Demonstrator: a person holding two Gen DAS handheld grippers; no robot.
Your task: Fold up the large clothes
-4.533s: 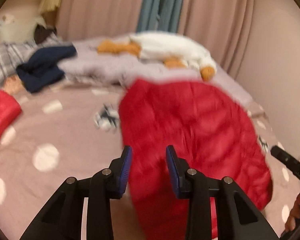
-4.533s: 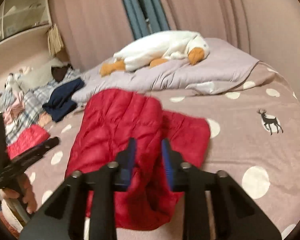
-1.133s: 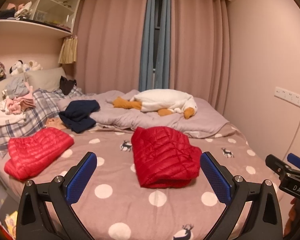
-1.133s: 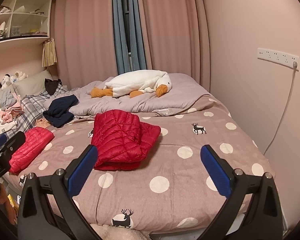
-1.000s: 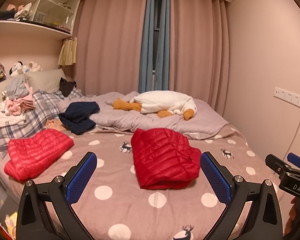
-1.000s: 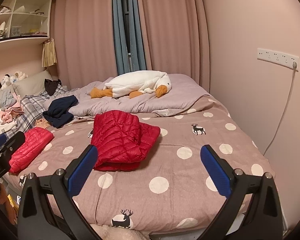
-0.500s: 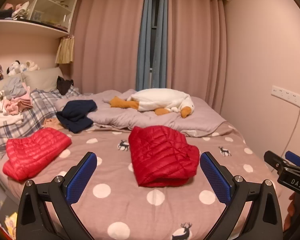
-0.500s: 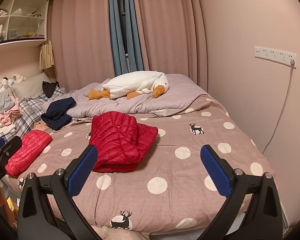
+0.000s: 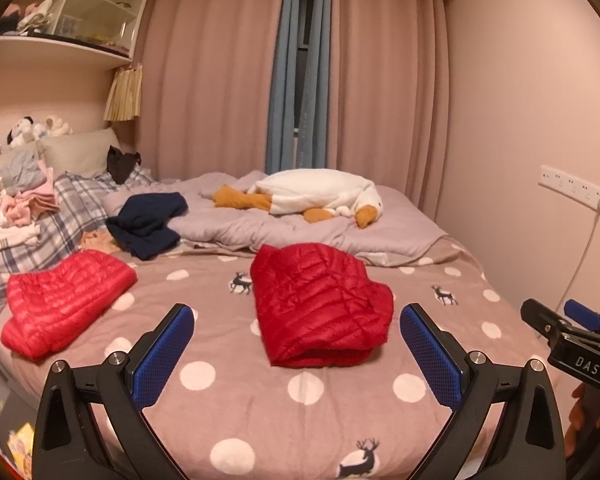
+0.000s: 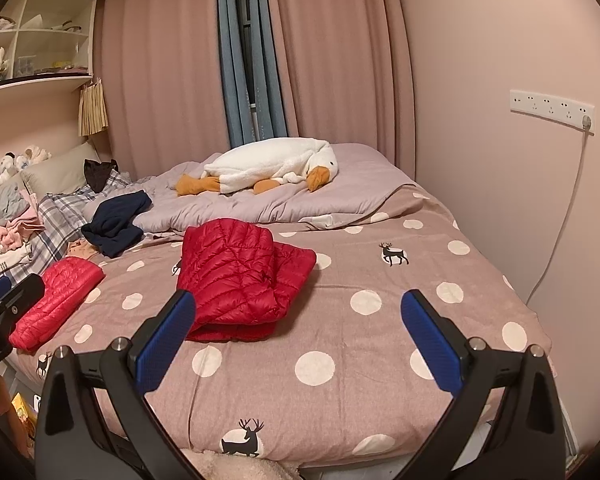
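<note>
A red quilted down jacket (image 9: 320, 300) lies folded in a compact bundle in the middle of the bed (image 9: 260, 408); it also shows in the right wrist view (image 10: 240, 276). My left gripper (image 9: 298, 354) is wide open and empty, held back above the bed's near edge, well short of the jacket. My right gripper (image 10: 298, 344) is also wide open and empty, at the foot of the bed, to the right of the jacket. A second red down jacket (image 9: 64, 300) lies folded at the bed's left side (image 10: 58, 300).
A plush goose (image 9: 316, 196) lies on a lilac duvet (image 9: 400, 228) at the back. A navy garment (image 9: 146, 224) and a pile of clothes on plaid fabric (image 9: 24, 208) lie at the left. A wall with a socket strip (image 10: 552, 110) and cable runs along the right.
Both grippers let go of the folded red jacket, opened wide and drew back from the bed. In the last second the views shifted only slightly.
</note>
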